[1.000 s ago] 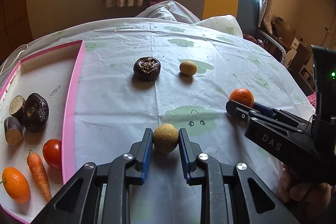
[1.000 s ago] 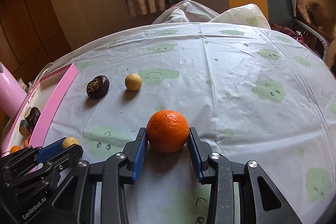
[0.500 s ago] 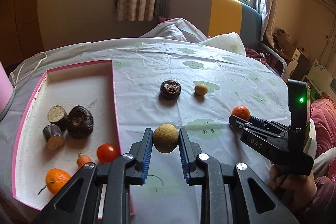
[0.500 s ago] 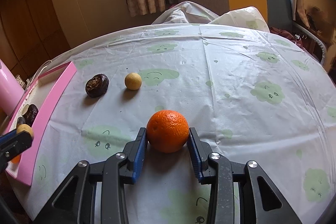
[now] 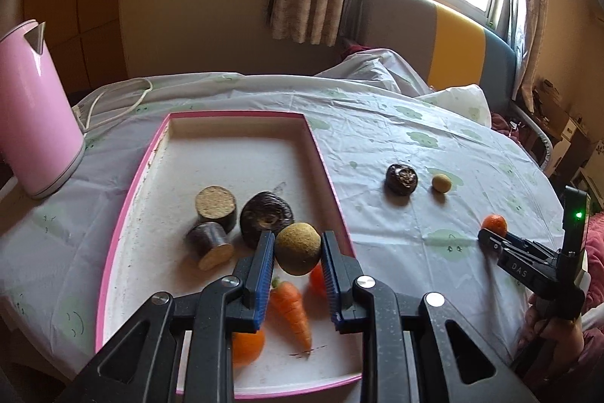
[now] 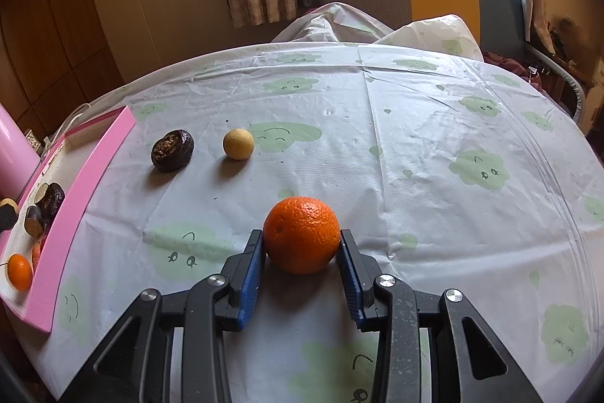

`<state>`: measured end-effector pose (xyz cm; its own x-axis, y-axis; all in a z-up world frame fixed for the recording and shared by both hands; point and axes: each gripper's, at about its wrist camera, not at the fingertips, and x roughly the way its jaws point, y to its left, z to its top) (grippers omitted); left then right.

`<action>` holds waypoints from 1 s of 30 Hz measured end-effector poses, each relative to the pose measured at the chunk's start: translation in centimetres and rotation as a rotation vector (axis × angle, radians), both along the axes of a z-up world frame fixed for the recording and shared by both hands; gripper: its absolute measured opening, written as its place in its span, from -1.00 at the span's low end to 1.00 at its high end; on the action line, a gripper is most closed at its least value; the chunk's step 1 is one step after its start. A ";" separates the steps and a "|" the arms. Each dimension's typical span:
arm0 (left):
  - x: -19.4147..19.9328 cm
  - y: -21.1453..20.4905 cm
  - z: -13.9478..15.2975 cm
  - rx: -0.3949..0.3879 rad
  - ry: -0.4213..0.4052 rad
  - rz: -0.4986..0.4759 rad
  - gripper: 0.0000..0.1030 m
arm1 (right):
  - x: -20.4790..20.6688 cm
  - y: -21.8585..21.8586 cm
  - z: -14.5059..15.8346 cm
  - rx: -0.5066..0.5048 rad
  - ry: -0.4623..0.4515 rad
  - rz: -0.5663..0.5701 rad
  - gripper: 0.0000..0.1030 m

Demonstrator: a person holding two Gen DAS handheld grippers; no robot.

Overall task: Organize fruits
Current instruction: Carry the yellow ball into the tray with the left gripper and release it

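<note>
— Blue pads on the left gripper (image 5: 297, 253) pinch a tan round fruit (image 5: 298, 247); it hangs above the near right part of the pink tray (image 5: 328, 172), over the carrot (image 5: 290, 308) and a red fruit that is mostly hidden.

— And the right gripper (image 6: 301, 244)?

— Pressed onto the orange (image 6: 301, 240), low over the tablecloth (image 6: 434, 138) — I cannot tell whether the fruit is lifted or resting. The tray lies well to its left, across the cloth.

— So the left hand is the nearer one?

— By far. Its fruit is already inside the rim; bare tray floor lies ahead and to the left, beyond the dark wrinkled fruit (image 5: 266, 218) and the two cut stubs (image 5: 213, 225). My guess: a short forward carry, then a release. The orange has to travel leftward over the pink wall.

— What remains loose?

— Another dark fruit (image 6: 172, 150) and a small yellow ball (image 6: 238, 144), side by side on the cloth, between the tray and the right gripper.
</note>
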<state>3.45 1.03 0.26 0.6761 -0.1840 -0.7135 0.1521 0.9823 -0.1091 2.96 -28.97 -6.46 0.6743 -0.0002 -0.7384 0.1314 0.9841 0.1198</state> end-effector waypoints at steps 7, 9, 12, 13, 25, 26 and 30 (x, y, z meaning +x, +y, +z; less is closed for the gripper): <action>1.3 4.6 -0.4 0.009 0.021 0.118 -0.52 | 0.0 0.0 0.0 0.004 -0.002 0.000 -0.25; 1.9 5.8 -0.8 0.003 0.047 0.145 -0.52 | 0.0 0.0 0.0 0.003 -0.001 0.000 -0.25; 2.8 6.7 -1.9 0.005 0.087 0.163 -0.52 | 0.0 0.0 0.0 0.004 -0.002 0.000 -0.25; 3.0 6.8 -2.3 0.014 0.098 0.172 -0.51 | 0.0 0.0 0.0 0.005 -0.002 0.000 -0.25; 2.1 6.1 -2.2 0.047 0.076 0.233 -0.38 | 0.0 -0.1 0.0 0.005 -0.002 -0.001 -0.25; 1.9 6.0 -2.0 0.048 0.067 0.231 -0.38 | -0.1 -0.1 0.0 0.005 -0.002 -0.001 -0.25; 1.3 5.1 -1.3 0.040 0.046 0.205 -0.38 | 0.0 -0.1 0.0 0.004 -0.002 -0.001 -0.25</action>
